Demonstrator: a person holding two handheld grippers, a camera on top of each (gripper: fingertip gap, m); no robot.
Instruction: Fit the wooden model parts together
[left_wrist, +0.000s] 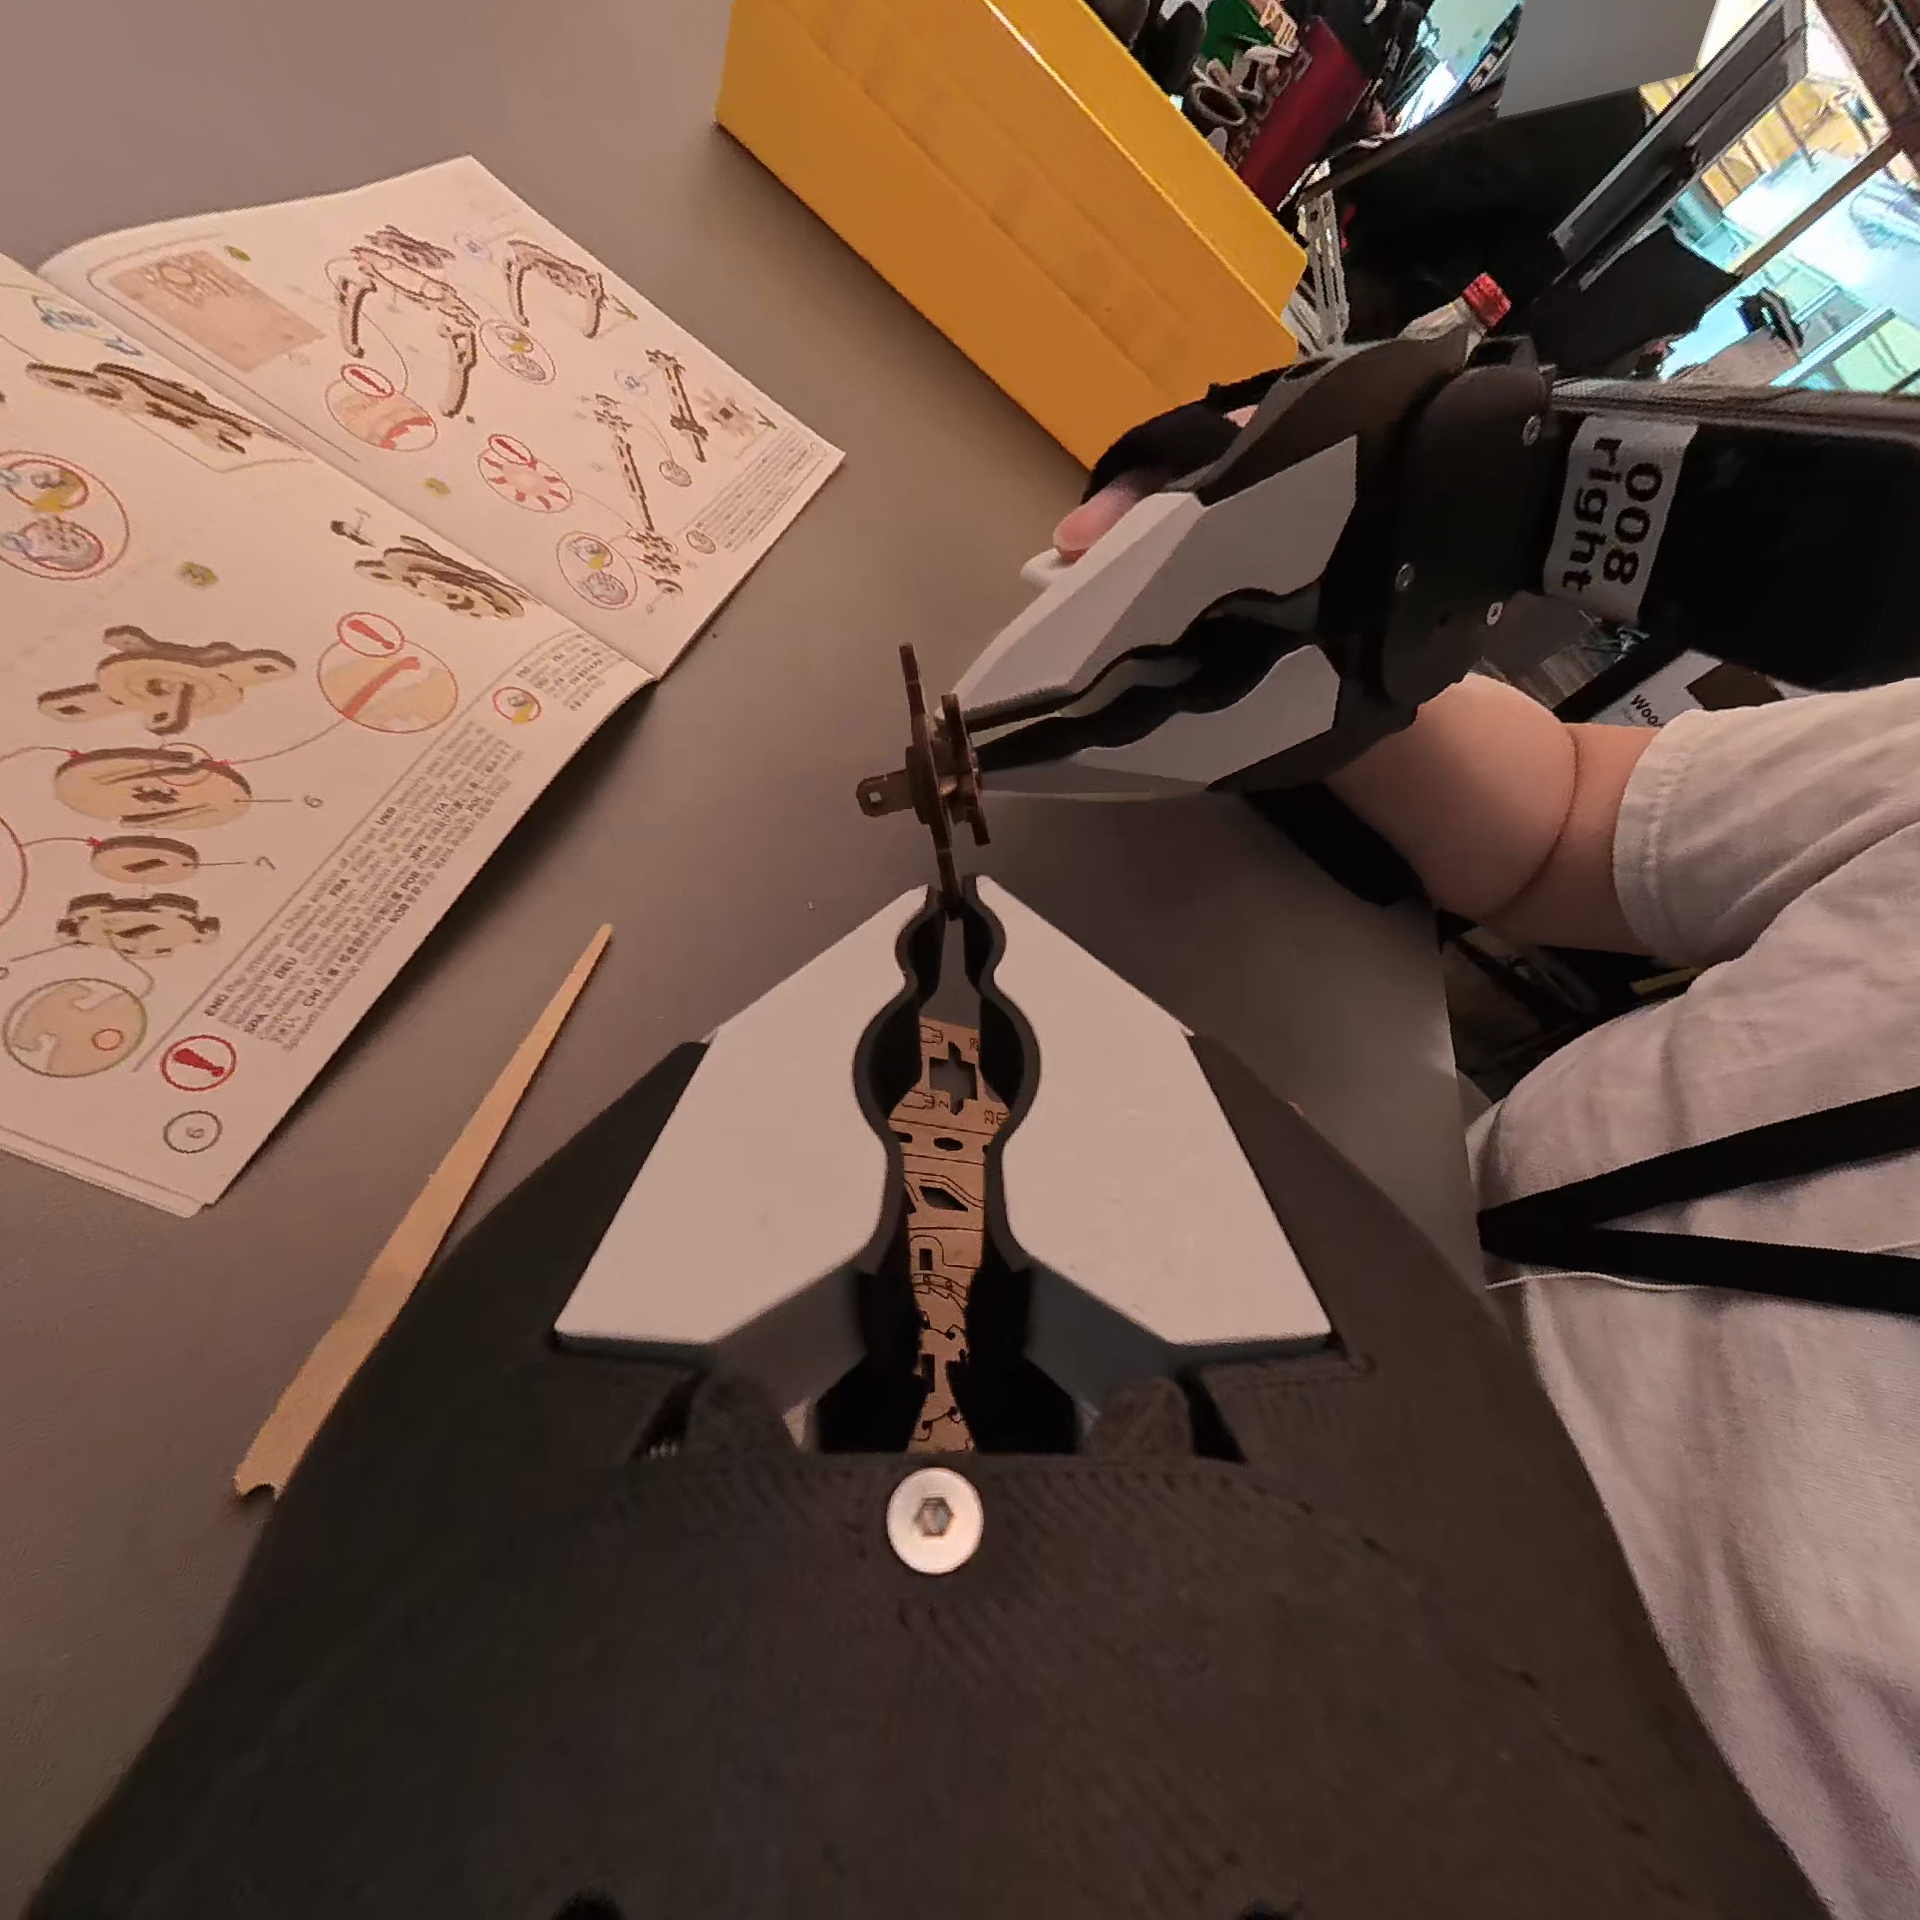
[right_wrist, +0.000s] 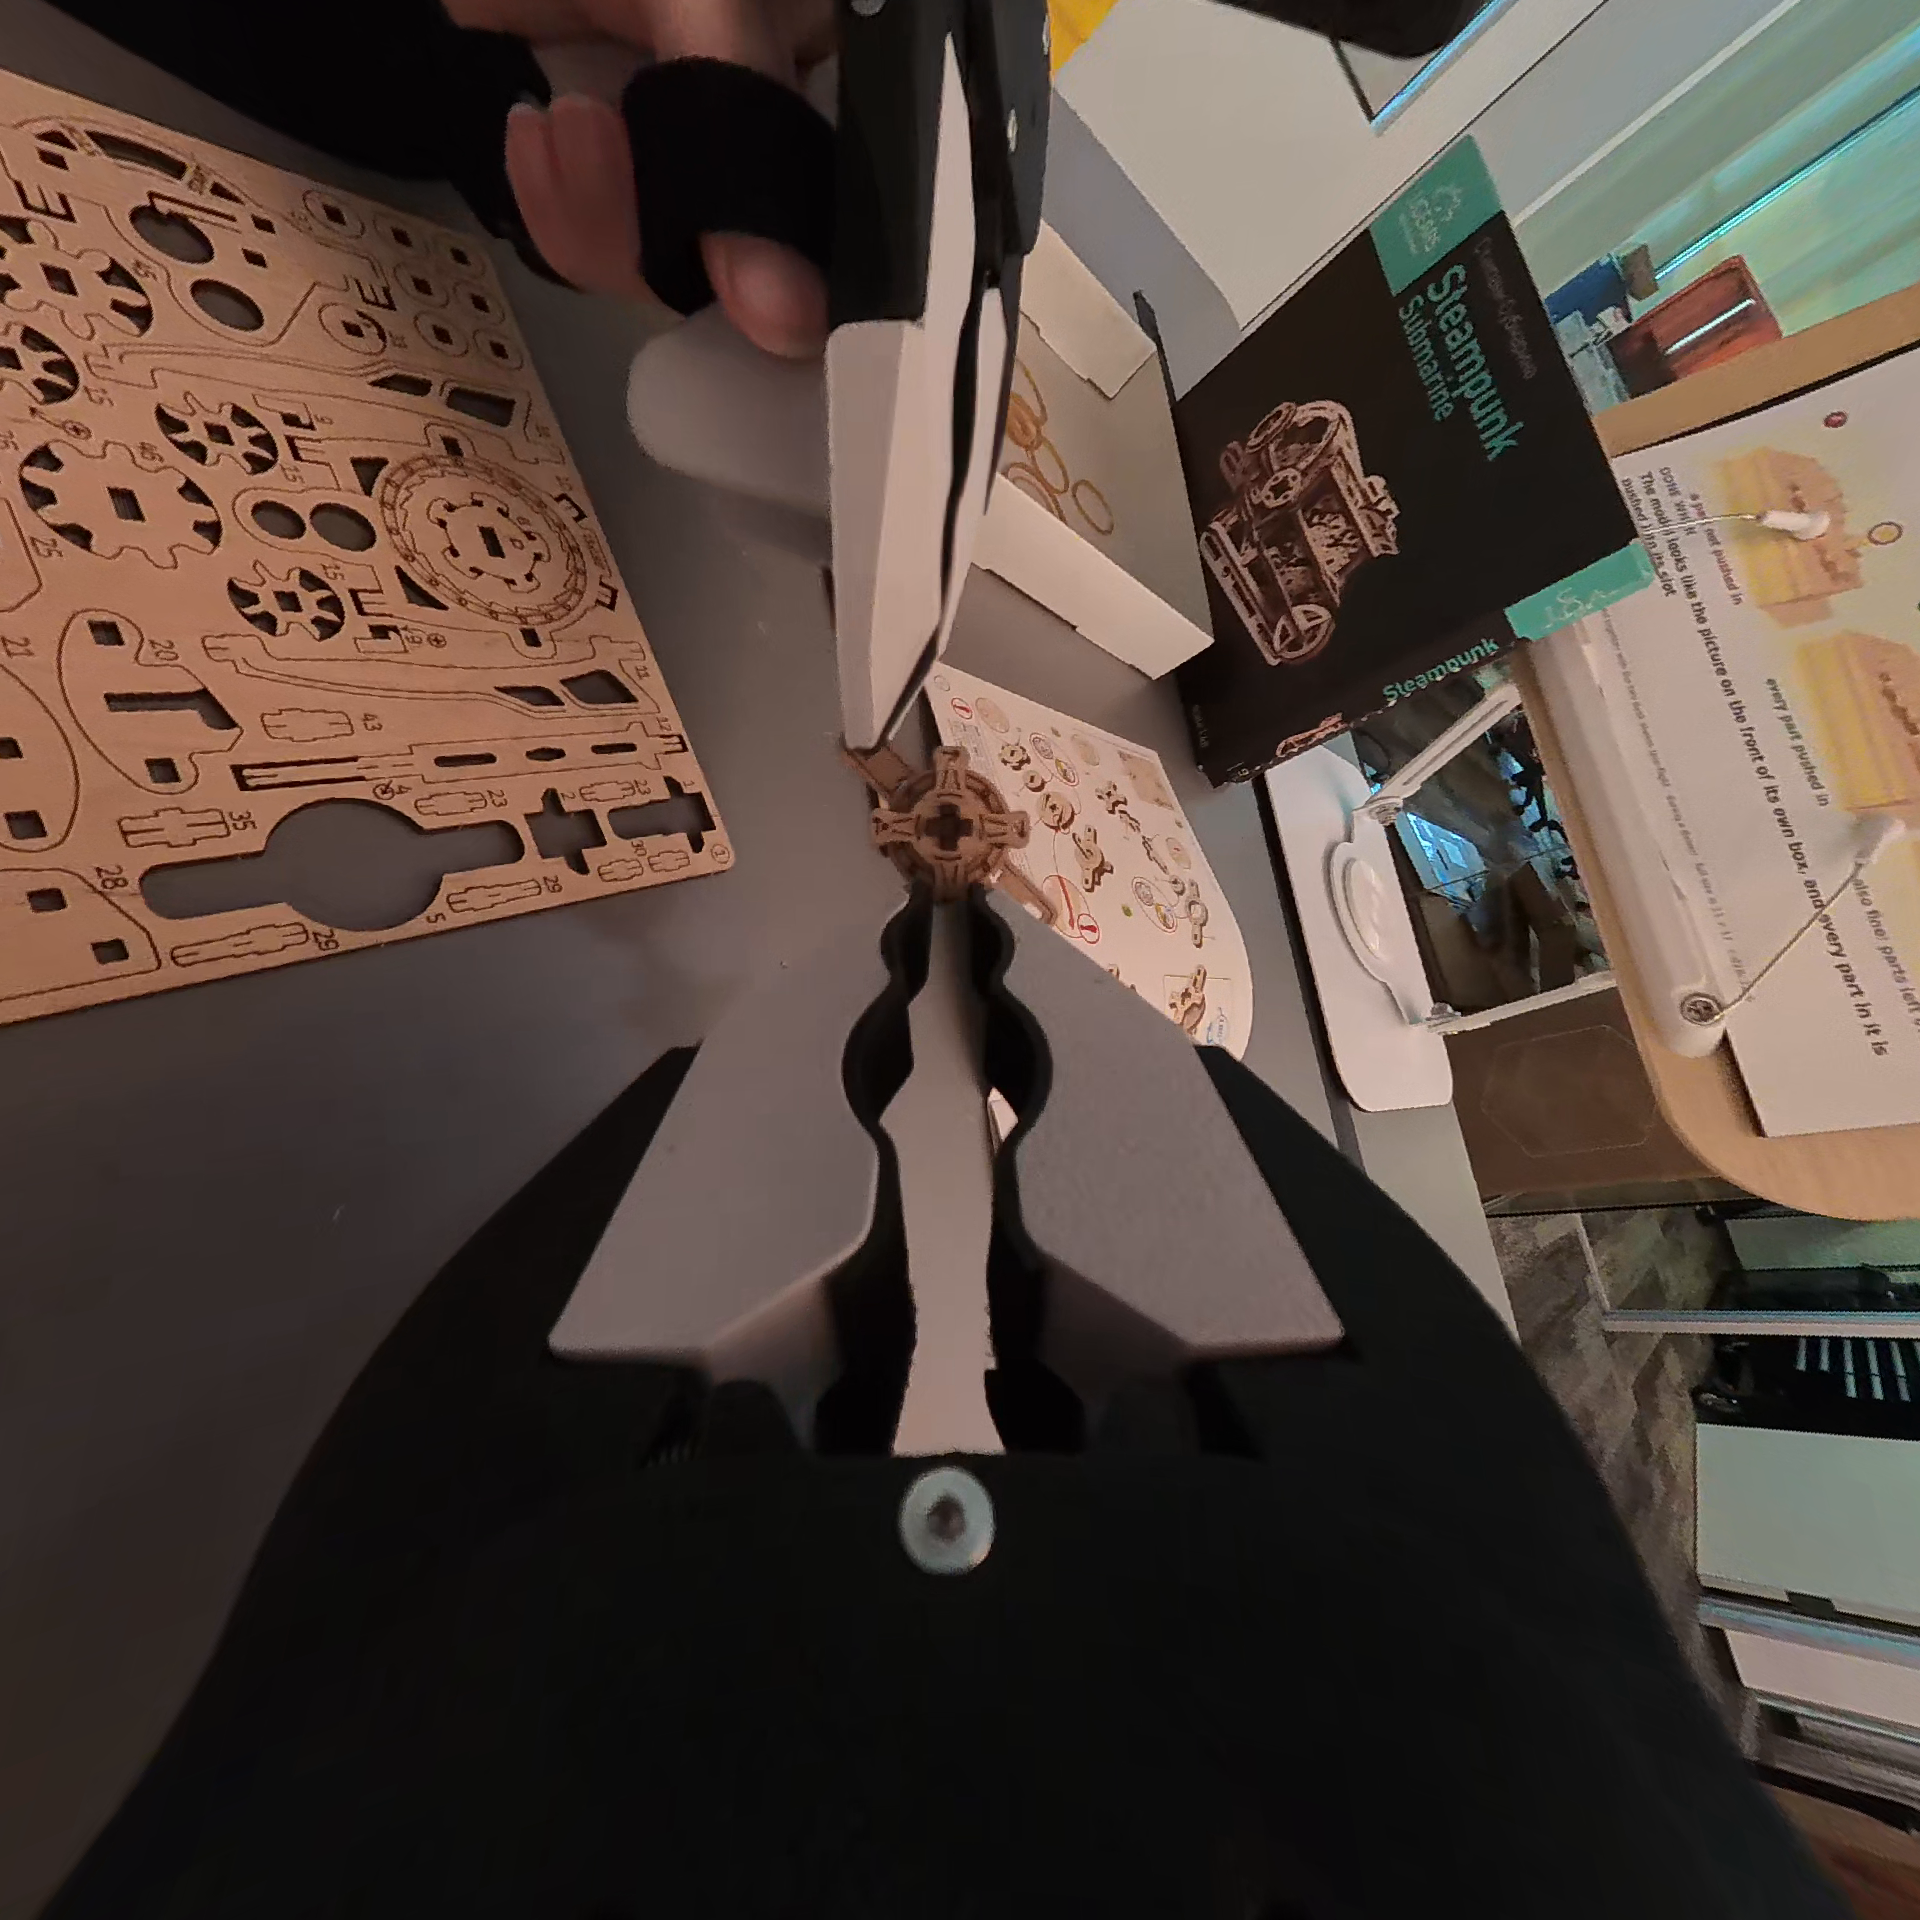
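Instruction booklet, wood strip, yellow box

— Where does the wooden assembly sit?

— Between my two tips: my left gripper beneath at six o'clock, my right gripper beside at three.

— And on the table?

— Instruction booklet at ten o'clock, a wooden strip just below it, a box behind at one.
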